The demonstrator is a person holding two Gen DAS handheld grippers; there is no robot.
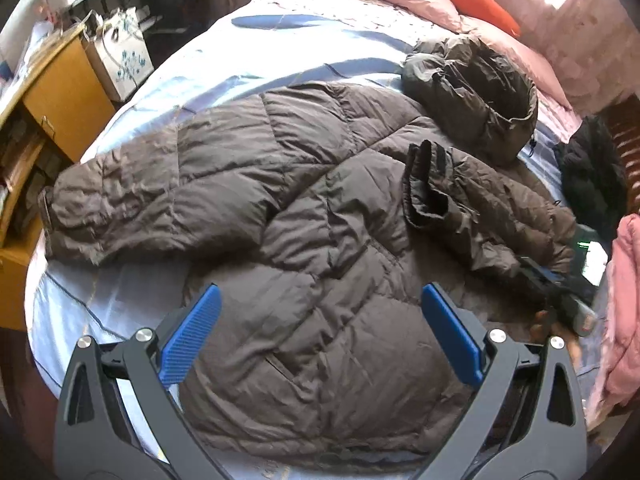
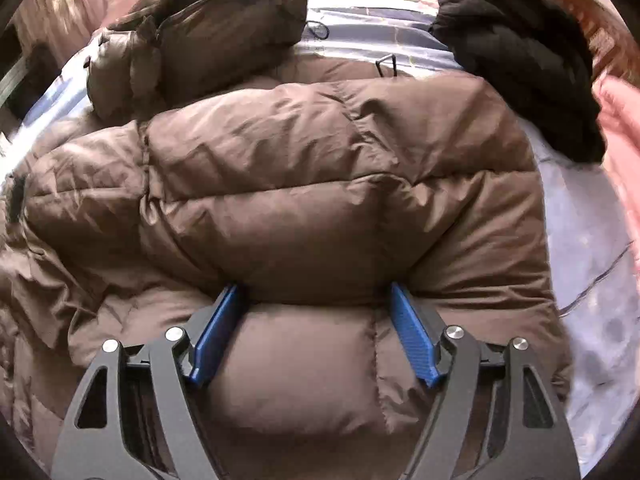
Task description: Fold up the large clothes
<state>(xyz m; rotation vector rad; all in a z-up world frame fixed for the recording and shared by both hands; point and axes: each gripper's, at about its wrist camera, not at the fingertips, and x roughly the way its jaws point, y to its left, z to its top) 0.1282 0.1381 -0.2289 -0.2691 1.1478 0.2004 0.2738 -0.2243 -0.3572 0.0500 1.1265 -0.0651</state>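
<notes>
A large brown quilted puffer jacket (image 1: 304, 216) lay spread on the bed, crumpled. One sleeve (image 1: 132, 204) stretched out flat to the side; the other sleeve (image 1: 460, 200) was folded onto the body. Its hood (image 1: 476, 92) lay bunched at the top.

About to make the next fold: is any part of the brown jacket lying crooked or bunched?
Yes. One sleeve is flopped back across the brown jacket, its cuff curled open and standing up. The other sleeve sticks straight out over the bed sheet. The hood sits bunched.
</notes>
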